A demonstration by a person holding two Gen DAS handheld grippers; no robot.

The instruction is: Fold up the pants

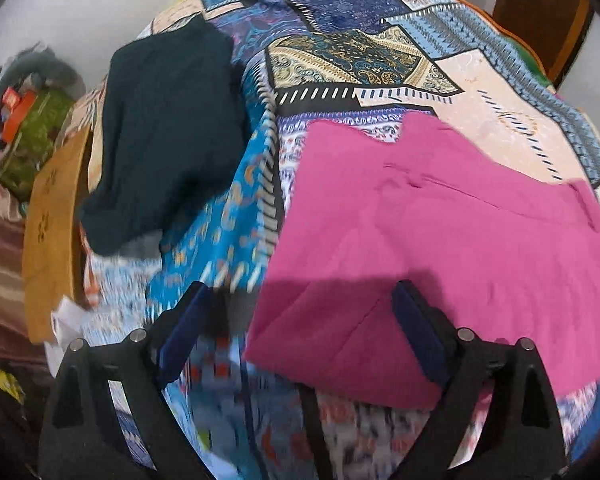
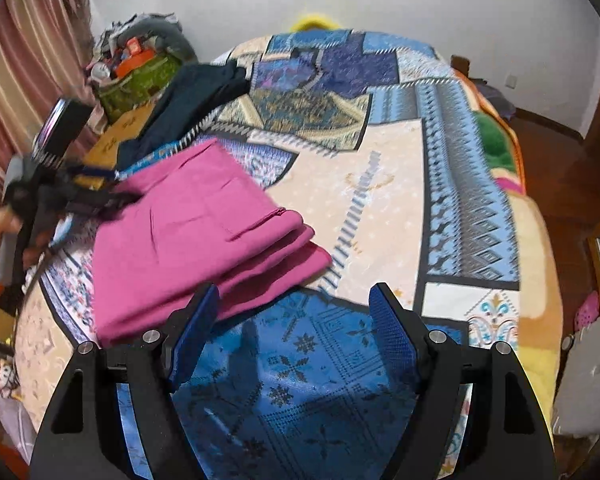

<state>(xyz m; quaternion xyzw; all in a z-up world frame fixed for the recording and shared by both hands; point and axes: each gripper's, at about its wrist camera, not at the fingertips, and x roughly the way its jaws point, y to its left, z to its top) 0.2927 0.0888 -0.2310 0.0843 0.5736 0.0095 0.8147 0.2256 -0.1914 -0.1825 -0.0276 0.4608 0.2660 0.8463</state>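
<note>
Left wrist view: the folded magenta cloth pants (image 1: 440,216) lie flat on the patchwork-printed blue and beige bedspread (image 1: 380,52). The left gripper (image 1: 300,312) hangs over their near left corner with its jaws spread wide and nothing pinched; the right blue pad stands over the pink cloth, the left over the bedspread, and blur hides whether either touches. A dark teal garment (image 1: 164,136) lies crumpled beyond, apart from the pants, beside a tan cardboard box (image 1: 48,232) bearing dark marks too blurred to read.

Right wrist view: only here do the stacked layers at the pants' (image 2: 196,232) right edge show, as does the left gripper (image 2: 96,196) seen from outside at their far left corner, smeared by motion. The right gripper (image 2: 296,312) hovers over a blue patch of bedspread (image 2: 380,184) just beside the pants' near edge, jaws apart and empty. A green bag (image 2: 140,80) stuffed with clutter sits by striped curtains (image 2: 32,60).
</note>
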